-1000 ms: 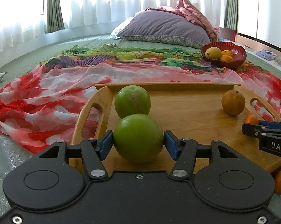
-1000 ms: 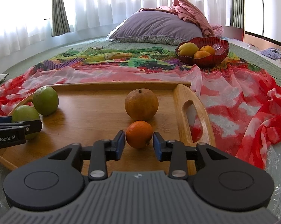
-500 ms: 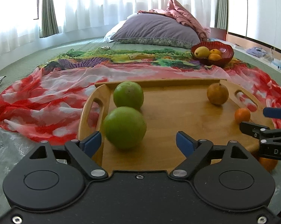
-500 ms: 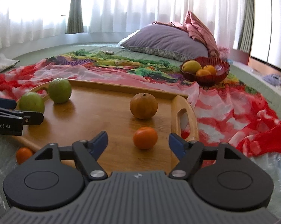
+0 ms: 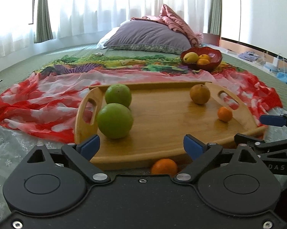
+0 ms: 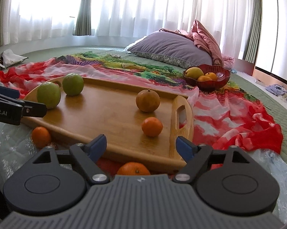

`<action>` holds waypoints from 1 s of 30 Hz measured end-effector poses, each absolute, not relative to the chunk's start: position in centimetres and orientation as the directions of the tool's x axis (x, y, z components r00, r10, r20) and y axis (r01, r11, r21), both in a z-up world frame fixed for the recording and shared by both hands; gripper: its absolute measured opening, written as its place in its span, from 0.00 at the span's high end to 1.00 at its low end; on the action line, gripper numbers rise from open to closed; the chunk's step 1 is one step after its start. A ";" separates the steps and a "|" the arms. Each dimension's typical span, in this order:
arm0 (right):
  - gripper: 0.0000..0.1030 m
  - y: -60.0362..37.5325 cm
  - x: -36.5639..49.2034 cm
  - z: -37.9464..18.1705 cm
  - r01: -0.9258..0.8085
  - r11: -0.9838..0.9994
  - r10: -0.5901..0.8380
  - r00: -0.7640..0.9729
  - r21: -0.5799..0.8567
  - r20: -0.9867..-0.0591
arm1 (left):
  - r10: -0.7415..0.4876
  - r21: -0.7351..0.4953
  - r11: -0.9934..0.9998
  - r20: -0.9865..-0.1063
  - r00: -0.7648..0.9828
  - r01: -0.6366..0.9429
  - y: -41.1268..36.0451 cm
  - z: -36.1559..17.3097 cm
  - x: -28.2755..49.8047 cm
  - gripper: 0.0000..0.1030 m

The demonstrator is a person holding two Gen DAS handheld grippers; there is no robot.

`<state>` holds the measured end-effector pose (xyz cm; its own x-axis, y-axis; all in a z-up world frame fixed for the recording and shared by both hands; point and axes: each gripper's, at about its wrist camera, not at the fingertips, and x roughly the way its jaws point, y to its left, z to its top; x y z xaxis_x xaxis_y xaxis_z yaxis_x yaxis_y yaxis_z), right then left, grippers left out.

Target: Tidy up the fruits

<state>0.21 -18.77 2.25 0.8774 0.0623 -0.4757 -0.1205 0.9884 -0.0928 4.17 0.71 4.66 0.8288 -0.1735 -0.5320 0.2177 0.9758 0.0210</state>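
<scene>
A wooden tray (image 5: 162, 133) (image 6: 105, 114) lies on the bed. On it sit two green fruits (image 5: 115, 120) (image 5: 118, 95), a brown-orange fruit (image 5: 199, 94) (image 6: 147, 100) and a small orange (image 5: 224, 114) (image 6: 152, 126). The green fruits also show in the right wrist view (image 6: 48, 94) (image 6: 73, 84). Two more oranges lie off the tray at its near edge (image 5: 164, 166) (image 6: 41, 136) (image 6: 133, 168). My left gripper (image 5: 141, 146) is open and empty, just before the tray. My right gripper (image 6: 141, 146) is open and empty, at the tray's near right corner.
A red bowl (image 5: 214, 61) (image 6: 222, 78) holding a yellow fruit and oranges stands at the back right on a red and multicoloured cloth (image 5: 38, 105). A purple pillow (image 6: 172, 47) lies behind. The other gripper shows at each view's edge (image 5: 273, 133) (image 6: 10, 106).
Both grippers opened, let go of the green fruit and the small orange on the tray, and pulled back from it. Oranges off the tray's near edge came into view.
</scene>
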 end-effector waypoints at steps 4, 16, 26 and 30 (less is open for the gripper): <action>0.14 -18.8 -0.5 1.9 -0.123 0.987 0.061 0.875 -0.100 -0.480 | -0.179 0.032 0.972 -0.536 0.825 0.231 0.2 4.3 3.3 0.08; 0.14 -19.0 -1.8 0.5 -0.131 0.989 0.079 0.857 -0.066 -0.510 | -0.189 0.042 0.966 -0.560 0.807 0.256 -0.3 2.8 1.8 0.08; 0.31 -18.7 -2.3 -0.1 -0.155 0.987 0.106 0.837 -0.046 -0.537 | -0.201 -0.001 0.969 -0.591 0.781 0.248 -0.2 1.9 2.2 0.42; 0.36 -18.7 -2.4 -0.2 -0.153 0.987 0.101 0.837 -0.054 -0.537 | -0.205 -0.008 0.968 -0.594 0.778 0.249 -0.2 1.7 2.4 0.47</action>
<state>-2.39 -18.67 -0.20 0.8372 0.1009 -0.5374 -0.1535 0.9867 -0.0538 2.38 -0.23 1.74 0.7780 -0.2049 -0.5939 0.2490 0.9685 -0.0079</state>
